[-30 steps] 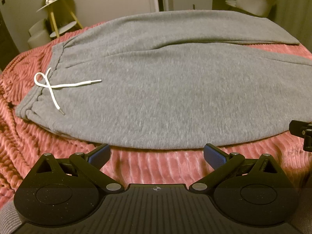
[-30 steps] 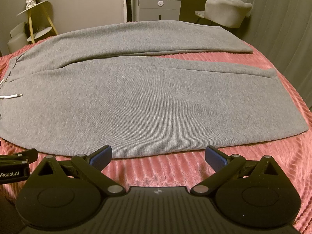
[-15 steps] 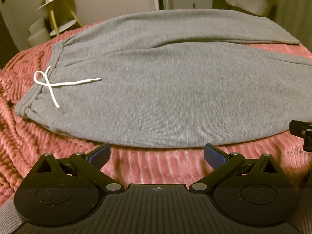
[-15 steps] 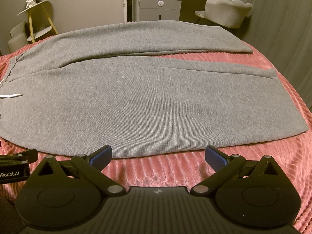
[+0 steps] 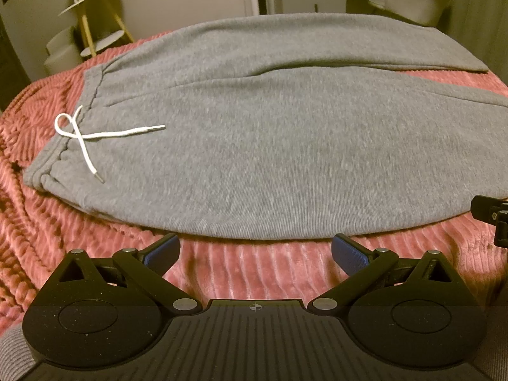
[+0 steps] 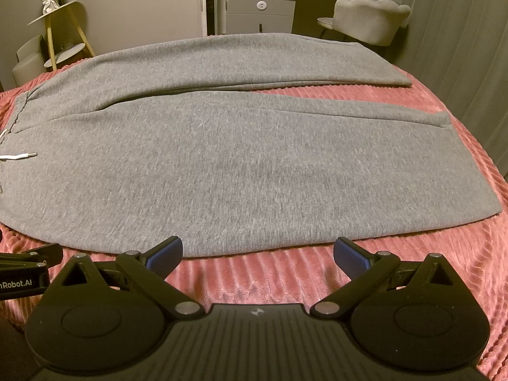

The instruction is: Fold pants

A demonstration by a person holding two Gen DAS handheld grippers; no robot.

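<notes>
The grey sweatpants [image 5: 270, 146] lie spread flat across the bed in front of me, on a pink ribbed blanket [image 5: 254, 273], waistband to my left and the two legs running off to the right. The near leg is the wide expanse closest to both cameras; the far leg [image 6: 254, 60] lies behind it, and a wedge of blanket shows between their cuffs on the right. A white drawstring [image 5: 85, 136] comes out of the elastic waistband [image 5: 60, 155] and lies looped on the grey fabric, one tipped end pointing right, the other toward me.

My left gripper [image 5: 254, 250] sits low over the blanket just short of the near edge of the pants, fingers spread wide — the blue pads [image 5: 160, 252] hold nothing and I cannot say whether they touch the cloth. My right gripper [image 6: 257, 249] is in the same posture farther along the leg, fingers likewise splayed apart and empty, the left pad right at the hem line. Each camera catches a sliver of the other tool at its frame edge.

Beyond the bed I see a small gold-legged side table [image 6: 60, 28] on the left, a grey cabinet [image 6: 260, 12] at the back and a scalloped pale chair [image 6: 371, 19] — all well apart from the pants
</notes>
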